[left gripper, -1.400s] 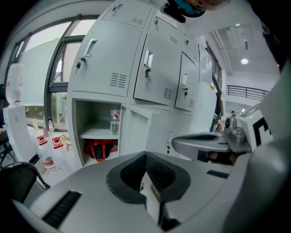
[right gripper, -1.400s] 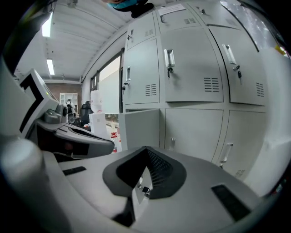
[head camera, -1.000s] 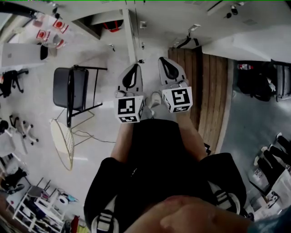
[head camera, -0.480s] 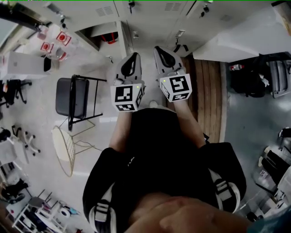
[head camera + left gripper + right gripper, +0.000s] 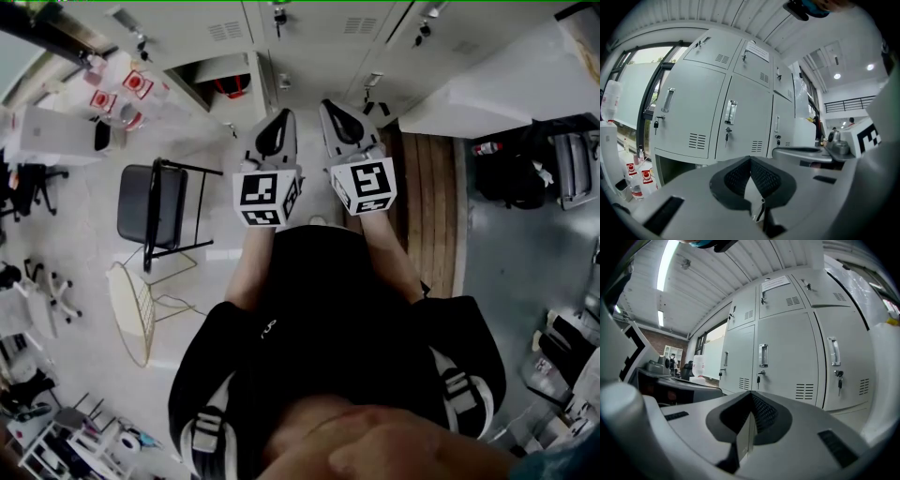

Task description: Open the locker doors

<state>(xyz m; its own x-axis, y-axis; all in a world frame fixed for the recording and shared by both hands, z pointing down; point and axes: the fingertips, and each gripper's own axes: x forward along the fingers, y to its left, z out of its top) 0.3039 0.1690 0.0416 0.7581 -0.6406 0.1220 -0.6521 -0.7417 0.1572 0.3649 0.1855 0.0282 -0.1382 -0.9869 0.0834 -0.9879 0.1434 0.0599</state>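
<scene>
A bank of pale grey lockers (image 5: 319, 33) stands ahead of me, its doors closed, with upright handles (image 5: 730, 112) and keys (image 5: 759, 378) hanging in the locks. At the lower left one compartment (image 5: 220, 75) has no door across it and shows something red inside. My left gripper (image 5: 278, 122) and right gripper (image 5: 335, 111) are held side by side, pointing level at the lockers and short of them. In the left gripper view the left gripper (image 5: 751, 159) is shut with nothing in it. The right gripper (image 5: 751, 393) is likewise shut and holds nothing.
A black folding chair (image 5: 150, 202) stands on the floor to the left, with a round wire frame (image 5: 131, 300) below it. Water bottles (image 5: 131, 84) stand beside the lockers' left end. A wooden platform (image 5: 431, 187) and dark bags (image 5: 520, 173) lie to the right.
Both grippers have risen together toward the lockers. The head view has tilted up, so more of the locker fronts shows. Both stay shut.
</scene>
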